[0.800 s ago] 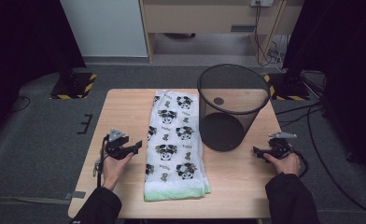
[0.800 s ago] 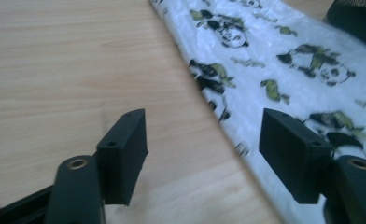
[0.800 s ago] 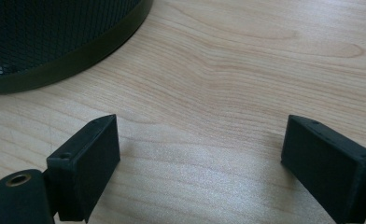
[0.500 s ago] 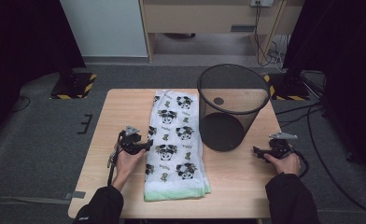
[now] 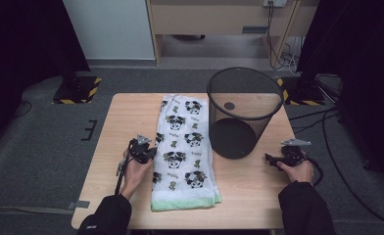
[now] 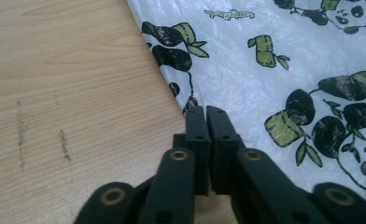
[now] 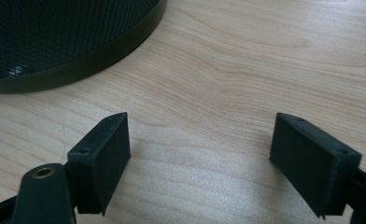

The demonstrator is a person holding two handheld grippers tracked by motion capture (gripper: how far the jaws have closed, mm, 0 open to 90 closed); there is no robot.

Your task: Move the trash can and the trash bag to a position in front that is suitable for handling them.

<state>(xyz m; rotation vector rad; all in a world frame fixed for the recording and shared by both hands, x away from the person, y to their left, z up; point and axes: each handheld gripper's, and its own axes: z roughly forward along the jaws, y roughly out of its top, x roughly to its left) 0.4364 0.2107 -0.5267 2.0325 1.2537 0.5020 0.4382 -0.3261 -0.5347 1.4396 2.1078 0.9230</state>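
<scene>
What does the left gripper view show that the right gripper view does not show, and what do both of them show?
The left gripper view shows the panda-print bag, its edge lying on the wood, and the left gripper with its jaws shut at that edge; whether they pinch the bag, I cannot tell. The right gripper view shows the lower rim of the black mesh bin and the right gripper with its jaws open, nothing between them. Both show the wooden table.
</scene>
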